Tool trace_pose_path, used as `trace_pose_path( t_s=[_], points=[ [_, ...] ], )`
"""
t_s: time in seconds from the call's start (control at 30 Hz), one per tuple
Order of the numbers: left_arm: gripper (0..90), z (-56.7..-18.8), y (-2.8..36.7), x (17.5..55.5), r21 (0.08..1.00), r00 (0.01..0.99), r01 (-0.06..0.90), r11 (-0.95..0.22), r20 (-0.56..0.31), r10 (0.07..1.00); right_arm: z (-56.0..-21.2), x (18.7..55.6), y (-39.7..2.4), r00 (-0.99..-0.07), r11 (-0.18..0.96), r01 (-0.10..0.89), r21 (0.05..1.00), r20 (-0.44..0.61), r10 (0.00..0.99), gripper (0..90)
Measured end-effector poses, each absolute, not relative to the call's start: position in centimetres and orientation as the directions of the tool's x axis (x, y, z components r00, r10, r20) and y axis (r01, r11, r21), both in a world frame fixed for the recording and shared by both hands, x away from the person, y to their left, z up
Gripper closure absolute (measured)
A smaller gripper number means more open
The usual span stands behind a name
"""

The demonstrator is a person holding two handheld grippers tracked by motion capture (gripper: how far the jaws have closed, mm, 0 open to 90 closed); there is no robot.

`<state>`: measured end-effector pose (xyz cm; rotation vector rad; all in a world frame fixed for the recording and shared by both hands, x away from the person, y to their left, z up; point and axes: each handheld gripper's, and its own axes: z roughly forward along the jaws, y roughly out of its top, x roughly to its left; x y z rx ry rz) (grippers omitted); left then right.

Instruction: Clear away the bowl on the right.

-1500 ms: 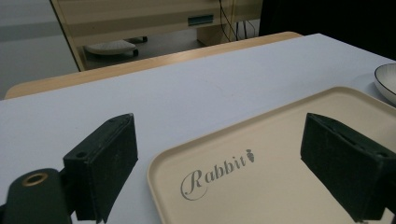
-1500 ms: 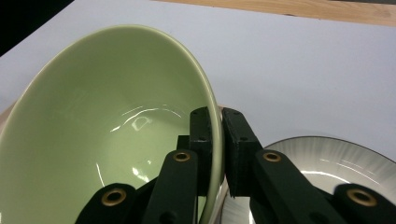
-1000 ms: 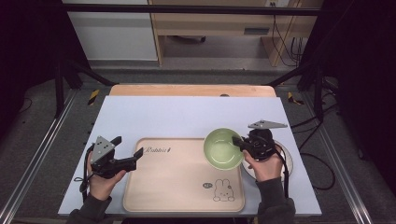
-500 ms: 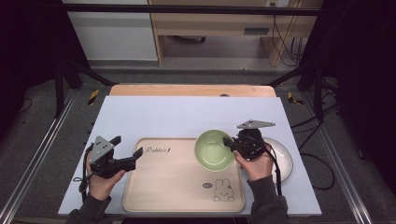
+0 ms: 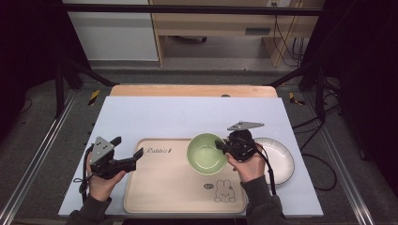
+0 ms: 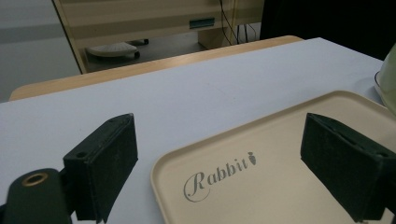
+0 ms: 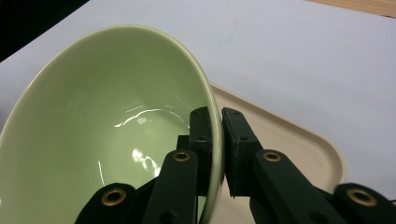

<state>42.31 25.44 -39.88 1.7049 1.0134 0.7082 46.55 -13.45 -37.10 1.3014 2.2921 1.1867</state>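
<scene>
Right gripper [image 5: 224, 146] clamped on the rim of the green bowl [image 5: 207, 153], one of the fingers [image 7: 201, 140] inside the wall and the other outside, pads pressed tight against the ceramic. Bowl held tilted in the right gripper view, its glossy inside turned toward the camera, over the upper right part of the beige tray [image 5: 159, 187]. Seen from the high view just beside the printed word "Rabbit" [image 5: 158, 150] and above the little rabbit drawing [image 5: 224, 192]. White plate [image 5: 281, 159] lying on the table [image 5: 187, 117] to the right of the tray, partly behind the right hand [image 5: 248, 164].

Left gripper [image 5: 126, 152] held in the left hand [image 5: 101, 180] at the tray's left edge, fingers [image 6: 105, 163] spread wide with nothing between them. Pointed across the tray's near corner in the left gripper view, the "Rabbit" lettering plain between the two black pads and a sliver of the bowl at the far right edge.

Pale blue sheet covering most of the table, bare wood showing along the far side.
</scene>
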Motion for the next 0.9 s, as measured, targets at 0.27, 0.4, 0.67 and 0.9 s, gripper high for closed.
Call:
trace_pose_path(
  t_s=[0.27,0.4,0.67,0.9],
  points=[
    [10.6,-39.9,25.4,42.3,0.941,0.481,0.298,-0.162,-0.001,0.877,-37.5,46.8,-12.4,-0.589,0.292,0.596,0.748,0.161,0.792,83.4],
    [10.6,-39.9,25.4,42.3,0.941,0.481,0.298,-0.162,-0.001,0.877,-37.9,46.9,-11.7,-0.598,0.303,0.597,0.743,0.161,0.785,83.3],
    [10.6,-39.9,25.4,42.3,0.940,0.482,0.298,-0.164,0.000,0.876,-38.7,47.1,-10.5,-0.619,0.330,0.596,0.732,0.157,0.770,83.4],
    [10.6,-39.9,25.3,42.2,0.941,0.483,0.297,-0.161,-0.002,0.876,-39.4,47.2,-9.7,-0.618,0.340,0.611,0.715,0.162,0.769,83.4]
  ],
)
